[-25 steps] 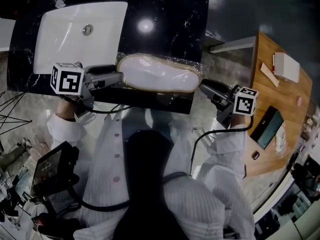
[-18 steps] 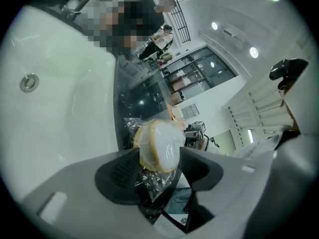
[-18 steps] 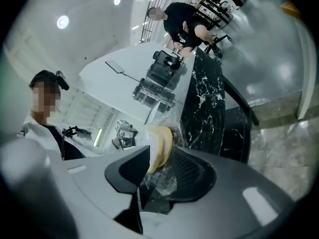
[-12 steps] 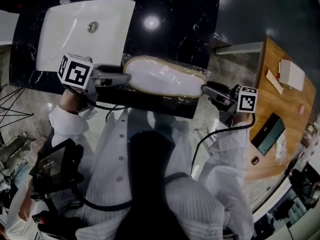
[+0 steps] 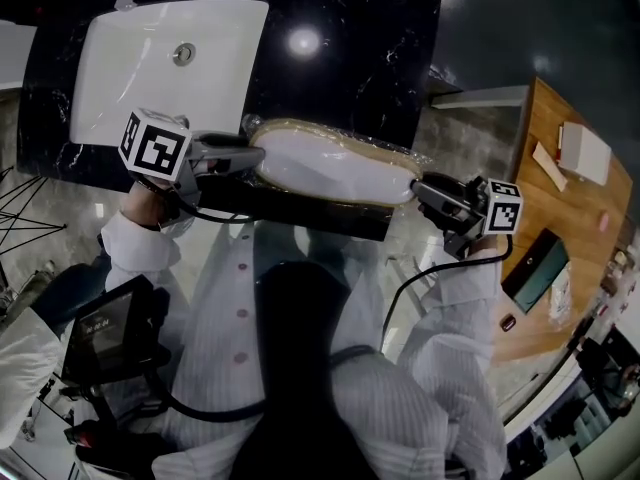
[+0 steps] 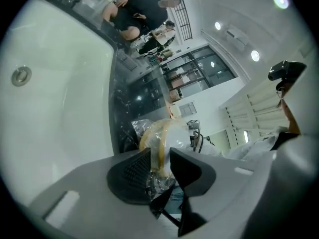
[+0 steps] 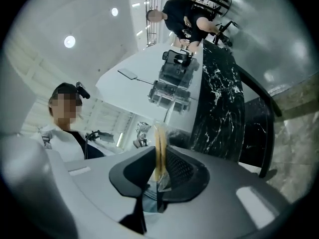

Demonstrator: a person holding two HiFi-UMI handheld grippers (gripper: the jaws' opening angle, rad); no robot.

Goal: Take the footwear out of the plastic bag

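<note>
A white piece of footwear with a tan sole (image 5: 335, 163), wrapped in a clear plastic bag, lies lengthwise at the front edge of the black marble counter (image 5: 350, 28). My left gripper (image 5: 255, 155) is at its left end, and its jaws are closing on the crinkled bag and tan rim (image 6: 158, 133). My right gripper (image 5: 418, 188) is at its right end, its jaws closing on the thin tan edge (image 7: 160, 138). Both pairs of pads touch the bagged footwear in the gripper views.
A white sink basin (image 5: 150, 68) is set into the counter's left half, behind the left gripper. A wooden table (image 5: 540, 198) with a white box and a dark flat item stands to the right. People sit at the far end of the room.
Both grippers have moved in onto the ends of the bagged footwear and their jaws have narrowed on it. The footwear's right end has shifted slightly right and toward the counter's edge.
</note>
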